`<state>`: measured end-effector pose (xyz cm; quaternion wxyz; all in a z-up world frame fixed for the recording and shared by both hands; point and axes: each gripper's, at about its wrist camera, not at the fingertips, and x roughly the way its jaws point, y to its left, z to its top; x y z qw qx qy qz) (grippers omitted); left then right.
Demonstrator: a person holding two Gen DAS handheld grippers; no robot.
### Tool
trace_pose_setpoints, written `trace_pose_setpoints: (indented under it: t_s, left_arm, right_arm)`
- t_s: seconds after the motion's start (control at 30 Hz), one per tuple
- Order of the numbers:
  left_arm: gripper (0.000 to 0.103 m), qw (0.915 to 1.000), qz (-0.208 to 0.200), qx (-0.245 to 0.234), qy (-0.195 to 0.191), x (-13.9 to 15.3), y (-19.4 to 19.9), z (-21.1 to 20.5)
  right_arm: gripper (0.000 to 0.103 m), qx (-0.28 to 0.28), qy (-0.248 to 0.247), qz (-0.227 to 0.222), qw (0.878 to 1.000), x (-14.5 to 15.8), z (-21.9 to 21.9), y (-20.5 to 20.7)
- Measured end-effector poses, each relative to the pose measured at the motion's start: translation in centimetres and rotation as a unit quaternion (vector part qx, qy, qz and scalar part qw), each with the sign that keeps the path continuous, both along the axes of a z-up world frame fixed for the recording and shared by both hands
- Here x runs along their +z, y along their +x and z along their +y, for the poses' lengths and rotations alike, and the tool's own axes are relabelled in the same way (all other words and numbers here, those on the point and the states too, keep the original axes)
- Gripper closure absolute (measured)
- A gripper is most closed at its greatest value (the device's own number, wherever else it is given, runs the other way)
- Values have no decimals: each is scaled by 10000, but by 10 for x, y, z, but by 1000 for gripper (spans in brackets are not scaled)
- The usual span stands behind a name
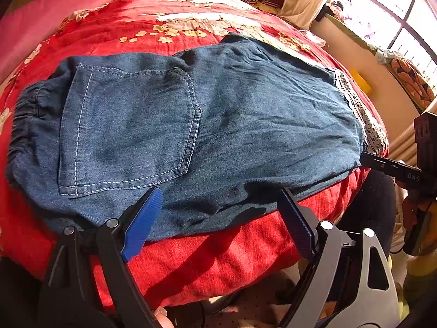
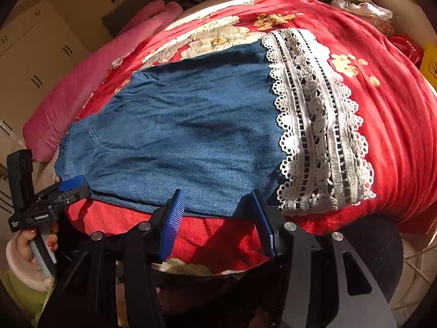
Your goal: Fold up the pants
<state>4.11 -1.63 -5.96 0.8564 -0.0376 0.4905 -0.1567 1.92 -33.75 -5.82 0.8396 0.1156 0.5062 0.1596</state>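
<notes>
Each gripper is built of black plastic arms joined by round silver screws, and its fingers (image 1: 142, 224) are faced with ribbed blue pads. White lettering is printed on the black bodies. A yellow-green sleeve (image 2: 16, 287) with a pale fleecy cuff (image 2: 12, 262) is worn.

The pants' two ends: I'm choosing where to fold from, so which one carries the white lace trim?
The leg-hem end of the denim pants, nearest the right gripper, carries the lace trim. The opposite end is a plain gathered elastic waistband beside the back pocket.

red floral quilt (image 1: 191, 259), pink blanket (image 1: 54, 13), window (image 1: 396, 13)
</notes>
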Motion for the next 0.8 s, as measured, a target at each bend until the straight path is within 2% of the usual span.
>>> trace_pose_setpoints:
  t_s: [0.2, 0.3, 0.43, 0.53, 0.6, 0.7, 0.8]
  left_arm:
    - [24, 9996, -78, -84, 268, -5, -3, -6]
    - [23, 9996, -158, -102, 191, 0, -6, -5]
    - [22, 9992, -372, -123, -79, 24, -13, -2]
    - [17, 9977, -612, -161, -230, 45, -15, -4]
    - [15, 9968, -711, -228, -271, 56, -13, -10]
    - [12, 9958, -829, -324, -227, 68, -6, -23]
    - [10, 9949, -894, -407, -228, 78, 4, -38]
  right_arm:
    - [54, 38, -15, -34, 10000, -1, -1, 0]
    - [50, -15, 238, -129, 9996, 10, -8, -5]
    - [45, -180, 338, -479, 9981, 33, -24, -16]
    - [42, -419, 395, -721, 9957, 48, -42, -23]
    - [39, -585, 415, -830, 9940, 55, -53, -26]
    - [29, -808, 445, -939, 9913, 60, -68, -30]
    - [26, -997, 413, -965, 9895, 63, -79, -32]
